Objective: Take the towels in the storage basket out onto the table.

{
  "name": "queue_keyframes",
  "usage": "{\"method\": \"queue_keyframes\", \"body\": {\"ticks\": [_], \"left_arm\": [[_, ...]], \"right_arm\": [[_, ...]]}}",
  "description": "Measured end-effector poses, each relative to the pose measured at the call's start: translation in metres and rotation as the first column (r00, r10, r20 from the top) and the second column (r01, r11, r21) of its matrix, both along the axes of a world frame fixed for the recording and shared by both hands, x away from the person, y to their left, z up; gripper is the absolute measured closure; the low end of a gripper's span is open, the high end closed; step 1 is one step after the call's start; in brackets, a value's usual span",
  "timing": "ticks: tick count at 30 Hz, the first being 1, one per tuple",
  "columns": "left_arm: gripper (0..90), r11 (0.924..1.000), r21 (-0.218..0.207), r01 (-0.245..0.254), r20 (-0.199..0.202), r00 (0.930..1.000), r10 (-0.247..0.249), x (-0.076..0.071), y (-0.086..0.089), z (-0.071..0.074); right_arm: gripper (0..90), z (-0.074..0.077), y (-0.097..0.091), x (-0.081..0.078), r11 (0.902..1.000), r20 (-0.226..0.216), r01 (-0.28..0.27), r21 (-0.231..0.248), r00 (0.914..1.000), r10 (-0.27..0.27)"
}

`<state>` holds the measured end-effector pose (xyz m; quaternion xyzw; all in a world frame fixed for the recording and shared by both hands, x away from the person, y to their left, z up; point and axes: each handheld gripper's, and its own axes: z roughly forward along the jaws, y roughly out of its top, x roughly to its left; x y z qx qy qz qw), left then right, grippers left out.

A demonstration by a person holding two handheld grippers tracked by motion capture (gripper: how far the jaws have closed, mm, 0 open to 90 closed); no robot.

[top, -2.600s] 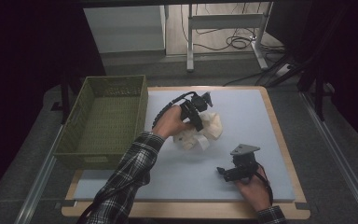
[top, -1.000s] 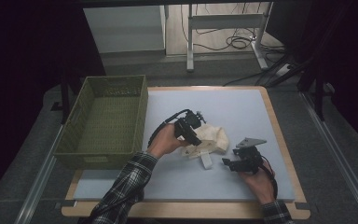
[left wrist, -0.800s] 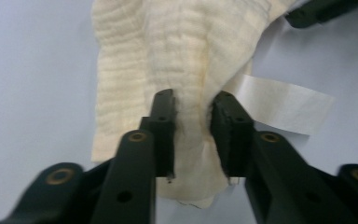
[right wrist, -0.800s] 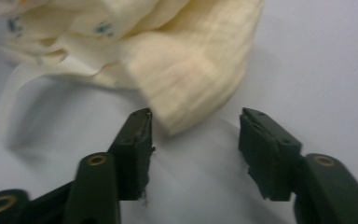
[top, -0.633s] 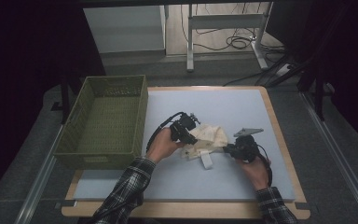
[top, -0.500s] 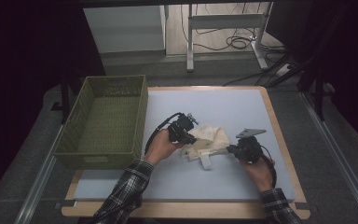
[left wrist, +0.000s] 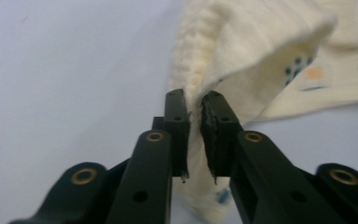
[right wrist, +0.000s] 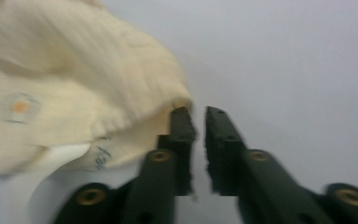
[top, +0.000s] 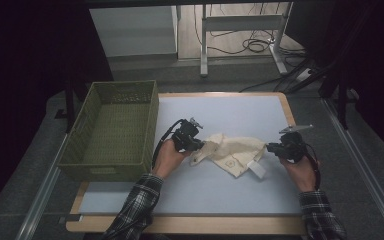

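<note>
While your hands flank the cloth (top: 230,150) from above, your left tongs (top: 194,143) meet its near edge. Left gripper view: jaws pinch a fold (left wrist: 193,109). Right gripper view: the right tongs (right wrist: 199,116) stand narrowly parted, cloth (right wrist: 84,98) touching the left jaw.

Cream ribbed-knit cloth garment (top: 230,150): soft, matt, slightly fuzzy weave, with a smooth white label tag (top: 255,168) that looks like paper or satin, can't tell which. Left hand-held gripper (left wrist: 193,112): matt black plastic jaws, brass-coloured metal rivets, rough worn pad edges. Right hand-held gripper (right wrist: 196,122): same black matt finish, same brass rivets. Table (top: 220,195): smooth matt pale grey-blue top, light wood edge. Olive-green woven-look plastic basket (top: 115,130): matt mesh walls. Plaid cloth sleeves (top: 135,210).
</note>
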<state>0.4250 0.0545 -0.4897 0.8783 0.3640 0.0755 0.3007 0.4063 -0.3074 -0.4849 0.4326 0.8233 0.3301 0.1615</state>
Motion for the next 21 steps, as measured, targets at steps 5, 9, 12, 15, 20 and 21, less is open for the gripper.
{"method": "queue_keyframes", "body": {"ticks": [5,9,12,15,20,21], "left_arm": [[60.7,0.9980,-0.013,-0.061,0.007,0.9981,0.061,0.007,0.010,-0.008],[52.6,0.9967,-0.024,-0.077,0.036,0.9963,0.078,0.003,0.014,0.000],[51.4,0.9971,-0.022,-0.073,0.051,0.9960,0.074,-0.004,0.018,0.008],[51.2,0.9974,-0.024,-0.068,0.067,0.9954,0.069,-0.012,0.025,0.019],[53.0,0.9984,-0.047,-0.032,0.079,0.9962,0.035,-0.024,0.030,0.034],[53.2,0.9984,-0.054,-0.020,0.078,0.9967,0.024,-0.026,0.029,0.036]], "right_arm": [[64.9,-0.006,-0.014,-0.007,0.9965,-0.012,0.019,0.081,0.9998,-0.018],[64.1,0.004,-0.015,-0.025,0.9966,-0.009,-0.012,0.081,0.9999,0.013],[64.1,0.008,-0.008,-0.038,0.9938,-0.011,-0.058,0.095,0.9982,0.060],[64.7,0.006,0.003,-0.050,0.9908,-0.011,-0.109,0.080,0.9938,0.110],[69.2,0.006,0.023,-0.061,0.9809,-0.006,-0.177,0.080,0.9839,0.178],[69.7,0.006,0.028,-0.061,0.9773,-0.003,-0.194,0.086,0.9809,0.195]]}}
